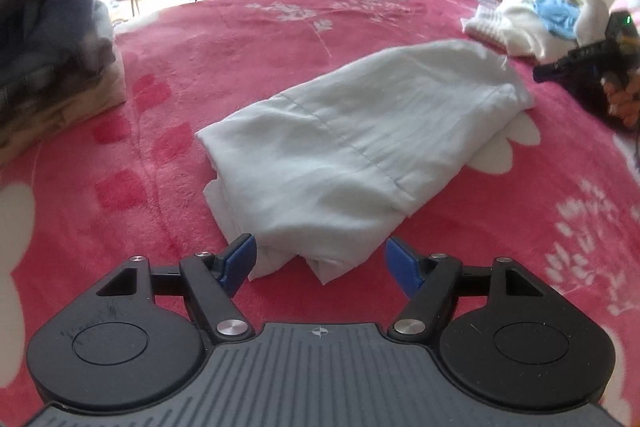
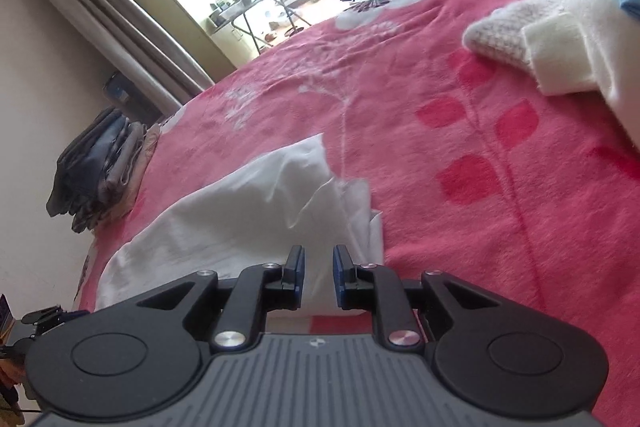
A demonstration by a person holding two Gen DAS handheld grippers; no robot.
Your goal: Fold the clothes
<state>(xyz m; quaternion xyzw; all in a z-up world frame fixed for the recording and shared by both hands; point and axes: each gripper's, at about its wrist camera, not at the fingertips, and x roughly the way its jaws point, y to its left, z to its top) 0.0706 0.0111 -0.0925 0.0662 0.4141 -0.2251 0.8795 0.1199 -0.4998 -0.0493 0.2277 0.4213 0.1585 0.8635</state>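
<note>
- Across the centre of the left wrist view, a folded pale grey garment (image 1: 352, 147) lies on the pink floral blanket (image 1: 180, 75), running from lower centre toward the upper right of the frame.
- Open blanket surrounds the garment on its left and upper sides; bare blanket also fills the lower right of the frame.
- At the left edge of that frame, a stack of dark folded clothes (image 1: 48, 43) sits on the blanket, well apart from the garment.
- At the upper right, a heap of white and blue clothes (image 1: 532, 19) lies just beyond the garment's far end.
- Left gripper (image 1: 320, 263): jaws stand wide apart with nothing clamped; the garment's near corner lies between the blue pads (image 1: 240, 261) without visible pressure from either.
- Right gripper (image 2: 318, 275): jaws stand a narrow gap apart, holding nothing; the pale cloth (image 2: 248, 211) shows through the gap, beyond the fingertips.
- In the right wrist view, the garment occupies the lower left; bare blanket extends to the right and upward.
- A white knitted item (image 2: 560, 39) lies at the upper right of that frame, well apart from the gripper.
- The dark stack (image 2: 96, 171) sits at the left edge of the bed.
</note>
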